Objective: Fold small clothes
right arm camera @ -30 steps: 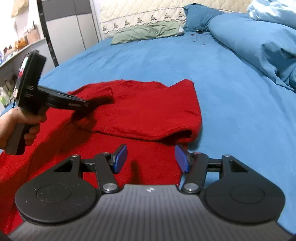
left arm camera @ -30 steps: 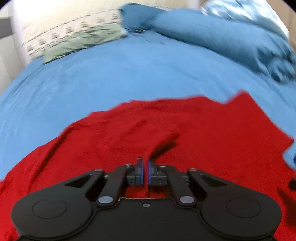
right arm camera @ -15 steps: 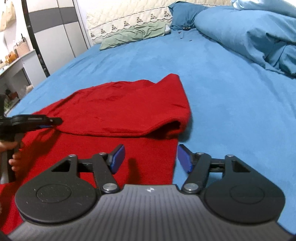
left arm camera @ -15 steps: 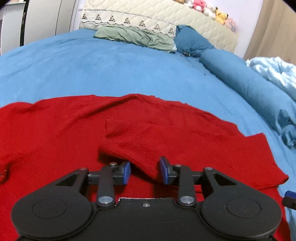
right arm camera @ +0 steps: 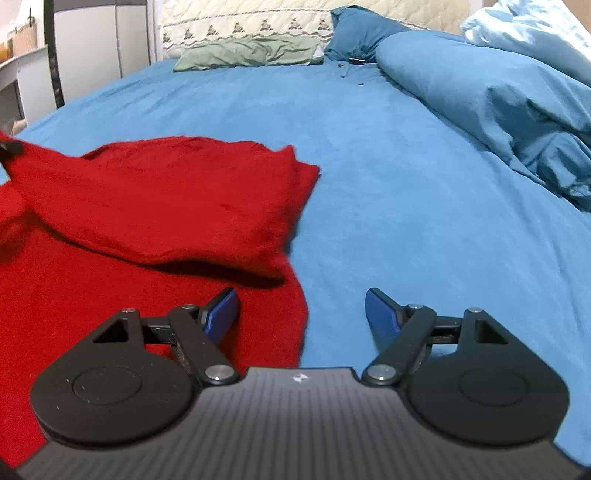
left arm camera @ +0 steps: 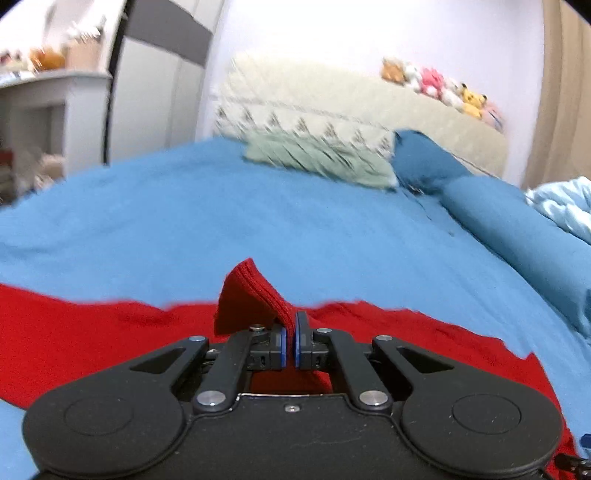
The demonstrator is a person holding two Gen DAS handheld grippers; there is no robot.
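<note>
A red knitted garment (right arm camera: 155, 206) lies spread on a bed covered with a blue sheet (right arm camera: 388, 166). In the right wrist view, one part of the garment is folded over onto the rest, making a thick doubled layer with a rounded fold edge running across the near side. The garment's right edge sits on the bare sheet.

The left hand-held gripper (left arm camera: 290, 338) is clenched on a ribbed edge of the red garment. Its blue-padded fingers (left arm camera: 281, 343) press together with the fabric pinched between them, and a small peak of ribbed knit (left arm camera: 247, 299) stands up just above the grip, lifted off the bed. The rest of the garment stretches out flat to both sides below that peak.

The right hand-held gripper (right arm camera: 301, 312) is released, its blue fingers (right arm camera: 221, 308) spread wide apart. The left finger hovers over the red fabric, just in front of the fold edge, and the right finger is over bare blue sheet. It grasps nothing.

At the far end of the bed are a pale green pillow (right arm camera: 251, 51), a dark blue pillow (right arm camera: 354, 33) and a cream quilted headboard (left arm camera: 369, 107). A rumpled blue duvet (right arm camera: 498, 110) is heaped along the right side. A row of soft toys (left arm camera: 439, 86) sits on top of the headboard. A white wardrobe (left arm camera: 155, 99) and a shelf (left arm camera: 44, 110) stand to the left; this part of the left wrist view is blurred.
</note>
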